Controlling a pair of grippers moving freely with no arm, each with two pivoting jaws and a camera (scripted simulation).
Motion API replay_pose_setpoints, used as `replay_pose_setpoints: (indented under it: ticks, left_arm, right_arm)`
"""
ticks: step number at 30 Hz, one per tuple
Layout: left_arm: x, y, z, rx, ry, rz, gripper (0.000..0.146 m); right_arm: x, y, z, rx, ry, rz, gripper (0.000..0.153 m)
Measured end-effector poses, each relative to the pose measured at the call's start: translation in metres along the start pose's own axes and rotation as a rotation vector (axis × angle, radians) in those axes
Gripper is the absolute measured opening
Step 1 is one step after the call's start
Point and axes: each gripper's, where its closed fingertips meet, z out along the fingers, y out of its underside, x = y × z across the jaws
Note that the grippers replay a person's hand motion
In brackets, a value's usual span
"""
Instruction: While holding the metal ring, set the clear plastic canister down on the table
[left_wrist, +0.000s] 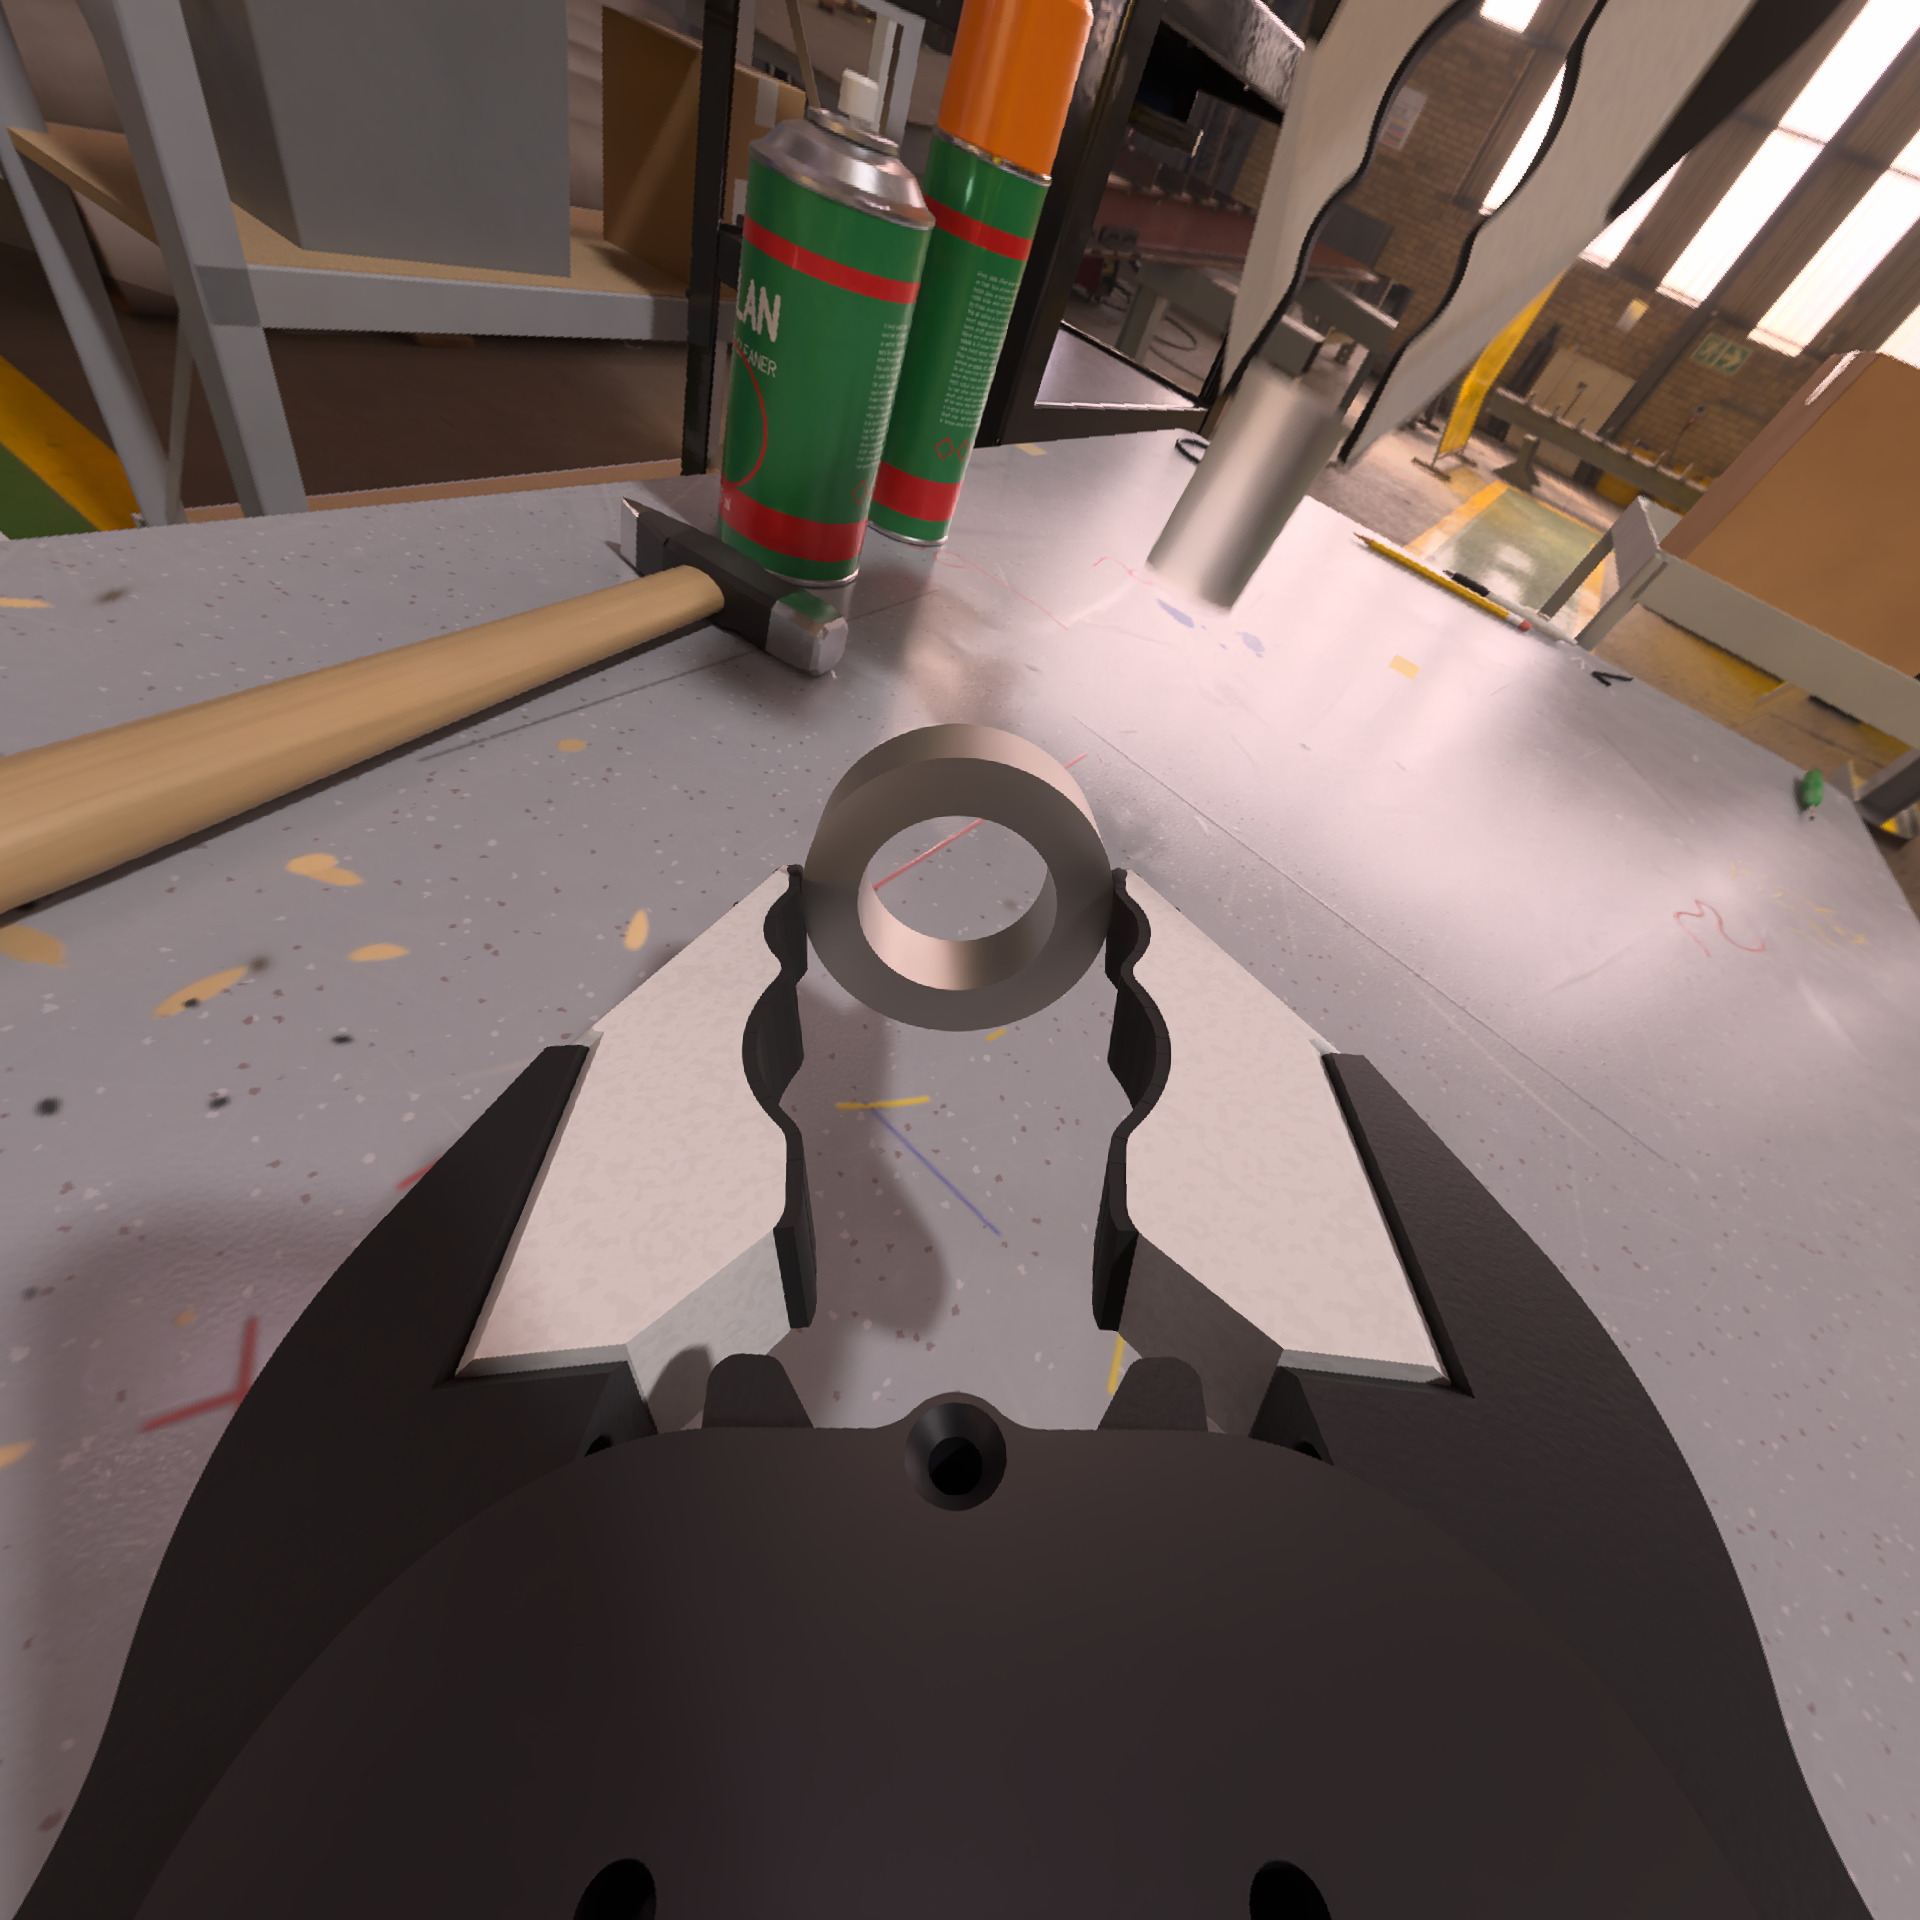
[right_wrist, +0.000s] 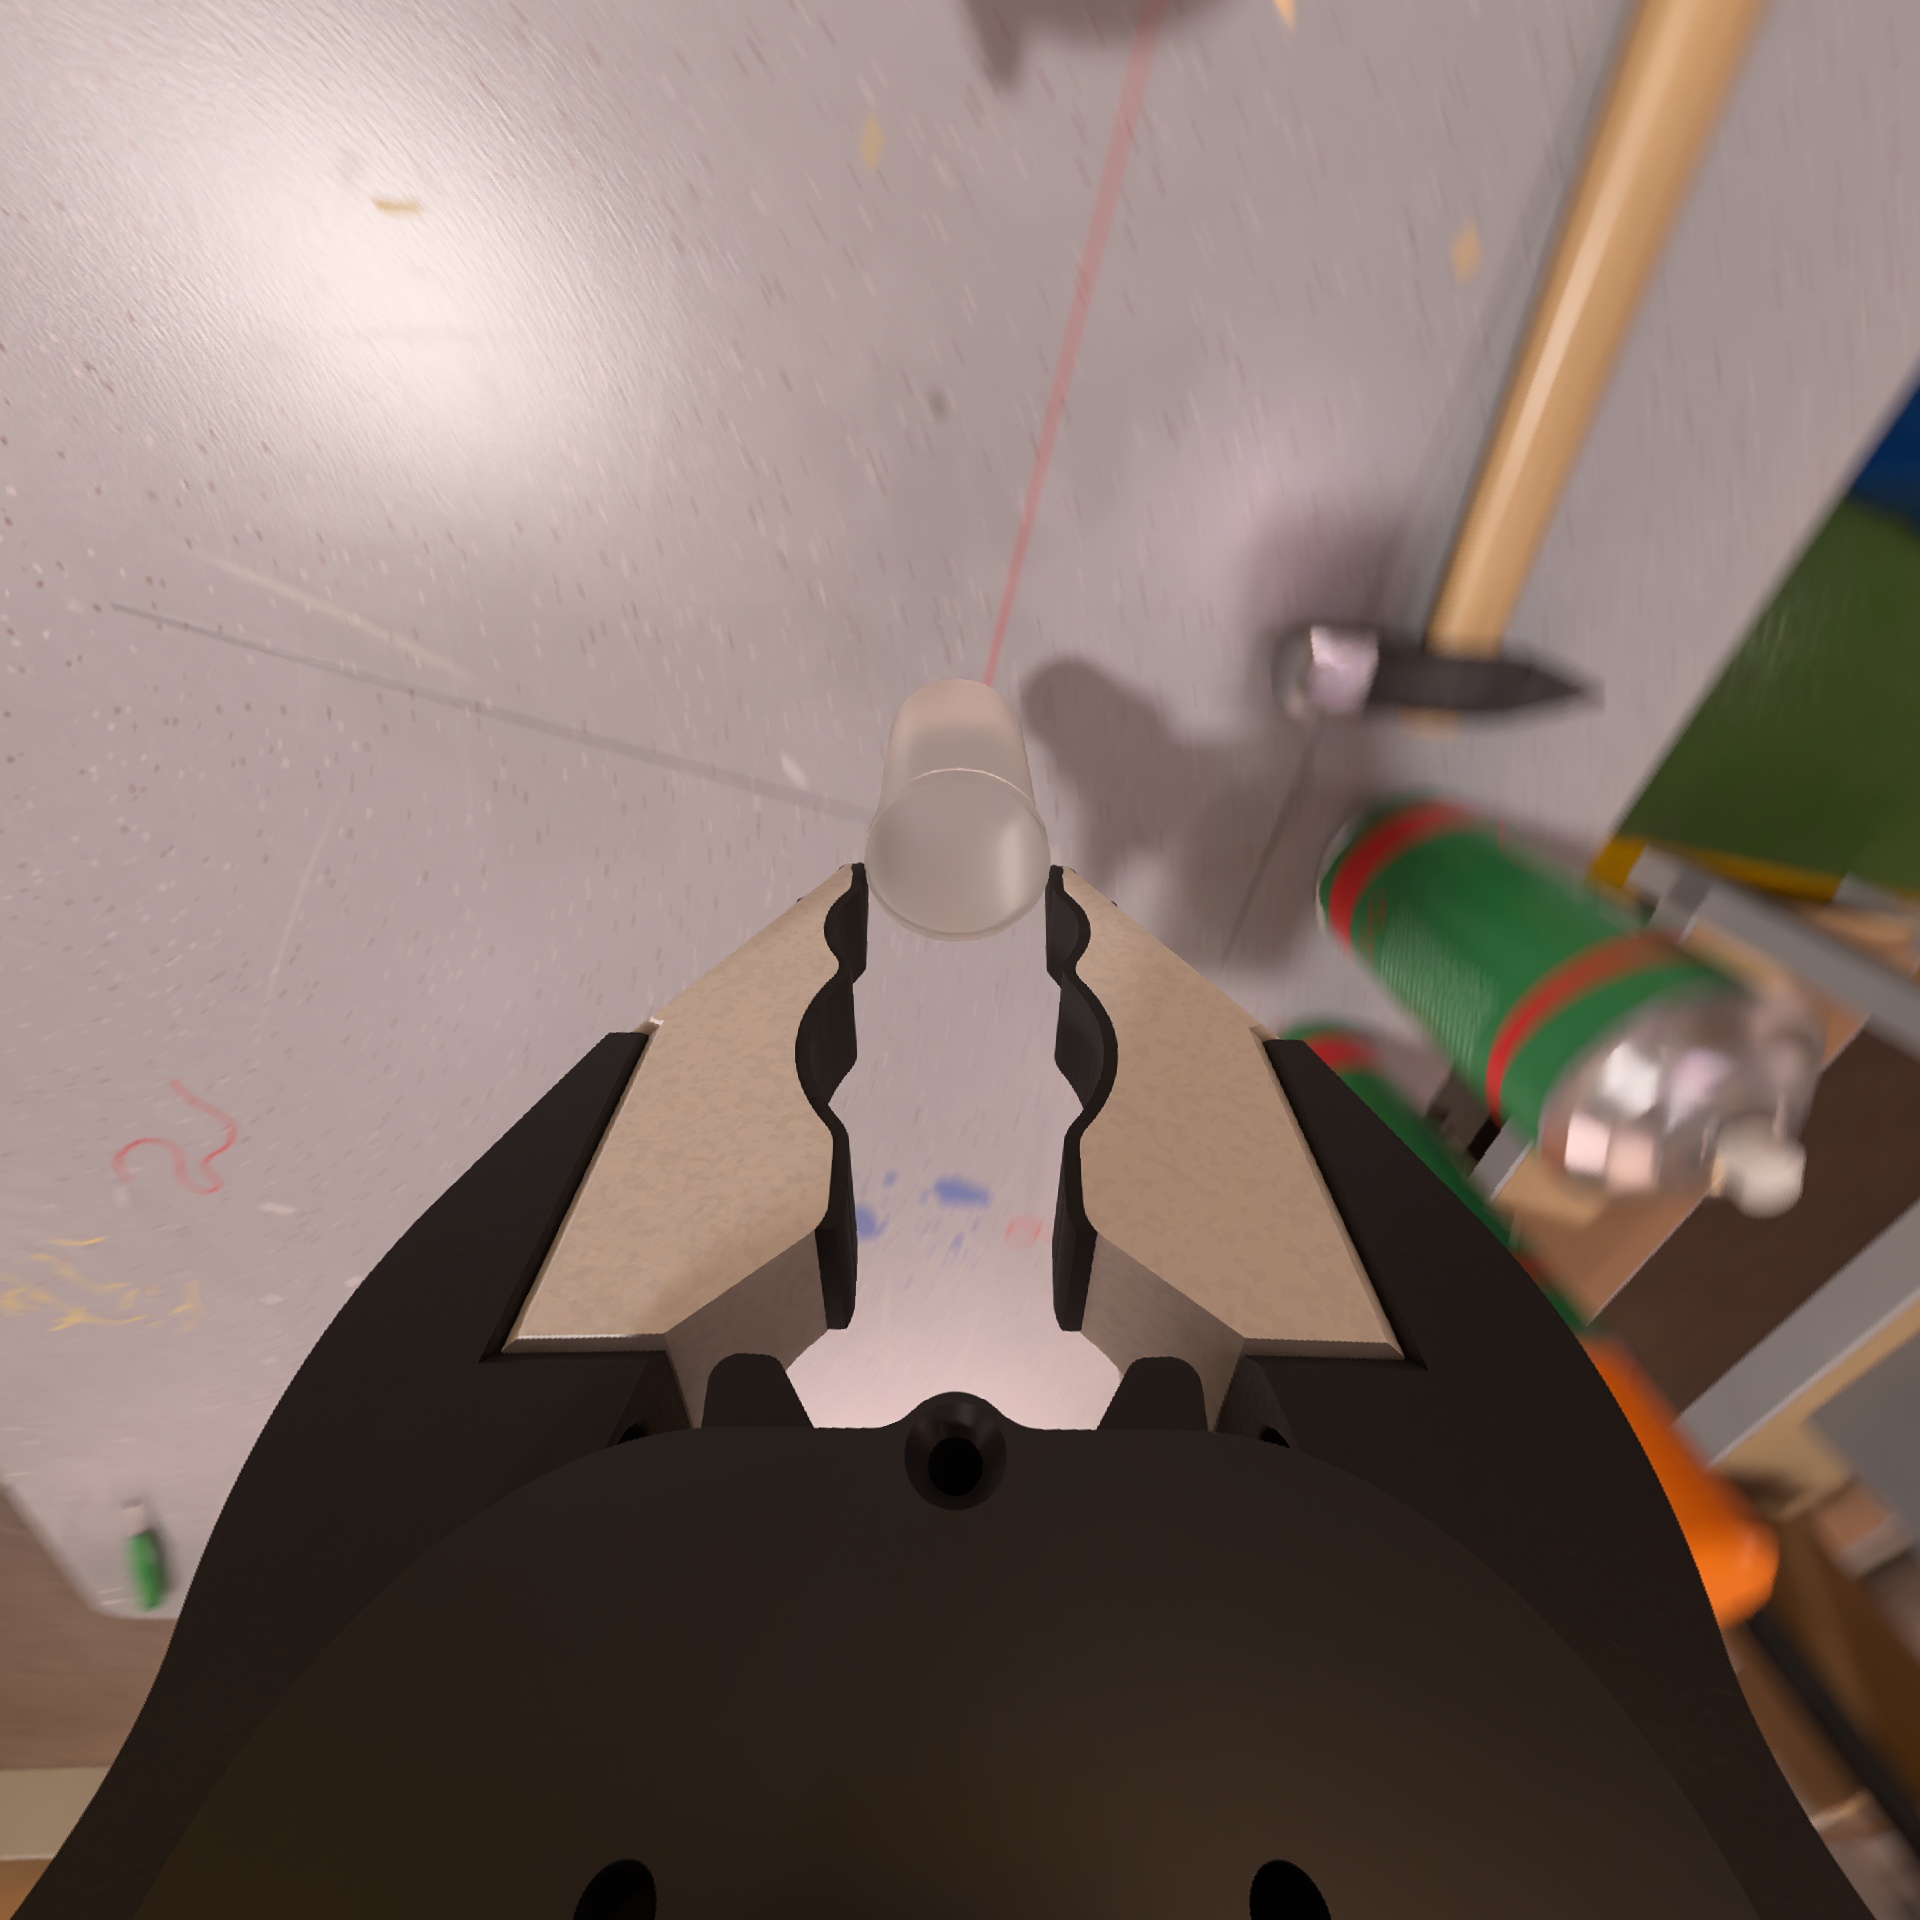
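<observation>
1. Bright daylight glared off the table (left_wrist: 1455, 831), washing its right side pale.
2. The spray cans (right_wrist: 1507, 966) smeared with motion blur.
3. The clear plastic canister (left_wrist: 1236, 488) blurred; wide-angle edges bent.

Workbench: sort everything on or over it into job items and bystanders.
Job items:
- metal ring, gripped in the left tongs
- clear plastic canister, gripped in the right tongs, above the table

Bystanders:
- hammer
- two green spray cans, one with an orange cap
- yellow pencil
- small green object at the table edge
</observation>
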Motion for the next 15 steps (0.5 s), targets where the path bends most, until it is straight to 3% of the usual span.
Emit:
replay_pose_setpoints:
  ticks: [5,9,12,15]
  left_arm:
    - [0.008,0.002,0.005,-0.012,0.032,-0.016,0.058]
    - [0.013,0.008,0.012,-0.048,0.039,-0.006,0.058]
    - [0.015,0.012,0.016,-0.069,0.045,-0.004,0.058]
    - [0.018,0.013,0.019,-0.077,0.054,-0.002,0.058]
  right_arm:
    - [0.006,0.106,-0.061,-0.073,0.066,0.326,0.034]
    - [0.001,0.202,-0.097,-0.113,0.11,0.684,0.034]
    - [-0.009,0.272,-0.105,-0.131,0.109,0.98,0.034]
    - [-0.021,0.326,-0.092,-0.096,0.058,1.291,0.034]
